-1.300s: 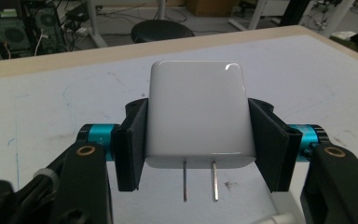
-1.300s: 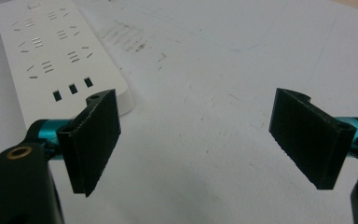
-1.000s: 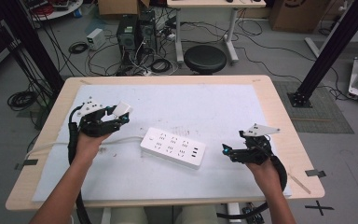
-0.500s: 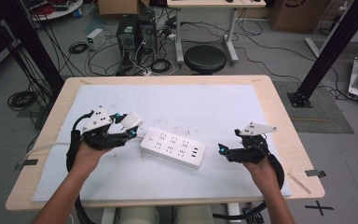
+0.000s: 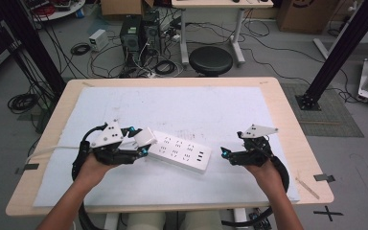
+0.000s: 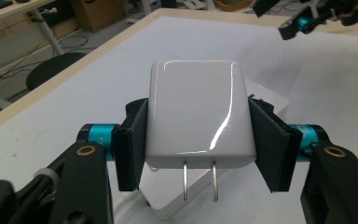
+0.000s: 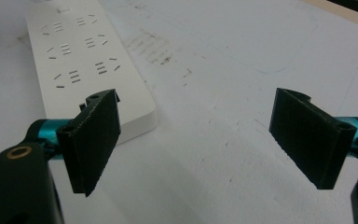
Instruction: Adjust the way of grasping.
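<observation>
- The left gripper (image 5: pixel 141 143) sits over the left part of the white mat (image 5: pixel 196 105), held in the person's left hand (image 5: pixel 93 165). Its jaws are clamped on a white plug adapter (image 5: pixel 146 137).
- In the left gripper view, the plug adapter (image 6: pixel 198 114) is pinched on its two flat sides by the black pads (image 6: pixel 133 144). Two metal prongs (image 6: pixel 200 181) project from its lower face, pointing down toward the white surface below.
- A white power strip (image 5: pixel 179 151) lies flat on the mat between the two grippers, set at a slight diagonal. Its near-left end is directly beside the held adapter; from above the adapter overlaps that end. Whether the prongs touch the strip cannot be told.
- The strip's top face shows several groups of socket slots, seen in the right gripper view on the power strip (image 7: pixel 88 60).
- The right gripper (image 5: pixel 225 153) is held in the right hand (image 5: pixel 263 172), just off the right end of the strip and apart from it. Its jaws stand wide apart with nothing between them; in the right gripper view, bare mat lies between the pads (image 7: pixel 95 140).
- The mat covers most of a wooden table (image 5: pixel 287 105); faint smudges mark the mat near its middle.
- Beyond the table: a black round stool (image 5: pixel 211 60), computer towers (image 5: pixel 141 31) and loose cables on the floor.
</observation>
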The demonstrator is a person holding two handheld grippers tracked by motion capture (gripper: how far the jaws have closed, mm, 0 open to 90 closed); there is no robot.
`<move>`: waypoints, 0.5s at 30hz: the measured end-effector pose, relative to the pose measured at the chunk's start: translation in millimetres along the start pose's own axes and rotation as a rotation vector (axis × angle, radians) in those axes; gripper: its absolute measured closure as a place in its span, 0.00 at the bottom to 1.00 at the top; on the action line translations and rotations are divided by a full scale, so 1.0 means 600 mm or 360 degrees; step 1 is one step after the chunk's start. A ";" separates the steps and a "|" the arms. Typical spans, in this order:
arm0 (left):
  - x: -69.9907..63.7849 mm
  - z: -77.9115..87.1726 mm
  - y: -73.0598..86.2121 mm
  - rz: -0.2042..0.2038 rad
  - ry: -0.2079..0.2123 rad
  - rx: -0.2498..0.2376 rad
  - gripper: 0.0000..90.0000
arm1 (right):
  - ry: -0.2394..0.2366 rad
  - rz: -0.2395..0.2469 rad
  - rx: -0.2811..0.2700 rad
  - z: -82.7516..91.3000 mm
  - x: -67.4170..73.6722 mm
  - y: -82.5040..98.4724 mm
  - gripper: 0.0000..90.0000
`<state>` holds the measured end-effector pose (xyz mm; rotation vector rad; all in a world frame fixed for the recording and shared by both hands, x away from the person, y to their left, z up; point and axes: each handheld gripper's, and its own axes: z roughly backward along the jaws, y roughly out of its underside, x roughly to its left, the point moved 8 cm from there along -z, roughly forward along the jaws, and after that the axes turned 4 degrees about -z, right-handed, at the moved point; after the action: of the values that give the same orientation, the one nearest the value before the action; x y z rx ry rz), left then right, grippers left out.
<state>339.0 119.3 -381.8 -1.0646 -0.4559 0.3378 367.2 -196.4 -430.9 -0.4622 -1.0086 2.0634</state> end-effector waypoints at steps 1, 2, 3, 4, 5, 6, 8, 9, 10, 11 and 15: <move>-0.003 -0.002 0.000 -0.0020 0.0011 0.0009 0.47 | -0.0024 0.0011 0.0007 0.000 0.002 0.001 0.18; -0.007 -0.004 0.000 -0.0030 0.0022 0.0013 0.47 | -0.0030 0.0018 0.0013 0.000 0.004 0.001 0.18; -0.010 -0.006 0.001 -0.0046 0.0032 0.0026 0.47 | -0.0037 0.0015 0.0017 -0.001 0.006 0.002 0.18; -0.013 -0.008 0.002 -0.0050 0.0038 0.0030 0.47 | -0.0041 0.0018 0.0027 -0.002 0.009 0.003 0.18; -0.017 -0.010 0.004 -0.0065 0.0049 0.0042 0.47 | -0.0049 0.0019 0.0034 -0.003 0.011 0.004 0.18; -0.020 -0.013 0.005 -0.0075 0.0058 0.0047 0.47 | -0.0058 0.0013 0.0040 -0.004 0.013 0.005 0.18; -0.025 -0.016 0.008 -0.0115 0.0078 0.0073 0.47 | -0.0081 0.0005 0.0046 -0.004 0.018 0.006 0.18; -0.028 -0.019 0.009 -0.0123 0.0090 0.0071 0.47 | -0.0099 -0.0004 0.0045 -0.004 0.021 0.006 0.18; -0.032 -0.021 0.009 -0.0128 0.0105 0.0072 0.47 | -0.0118 -0.0018 0.0048 -0.004 0.026 0.007 0.18; -0.036 -0.023 0.010 -0.0142 0.0118 0.0077 0.47 | -0.0134 -0.0025 0.0047 -0.004 0.030 0.007 0.18; -0.047 -0.034 0.016 -0.0163 0.0149 0.0100 0.47 | -0.0204 -0.0030 0.0054 -0.007 0.049 0.008 0.18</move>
<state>325.0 94.9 -404.3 -0.9877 -0.4119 0.2098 349.2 -173.4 -436.9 -0.3048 -1.0471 2.1115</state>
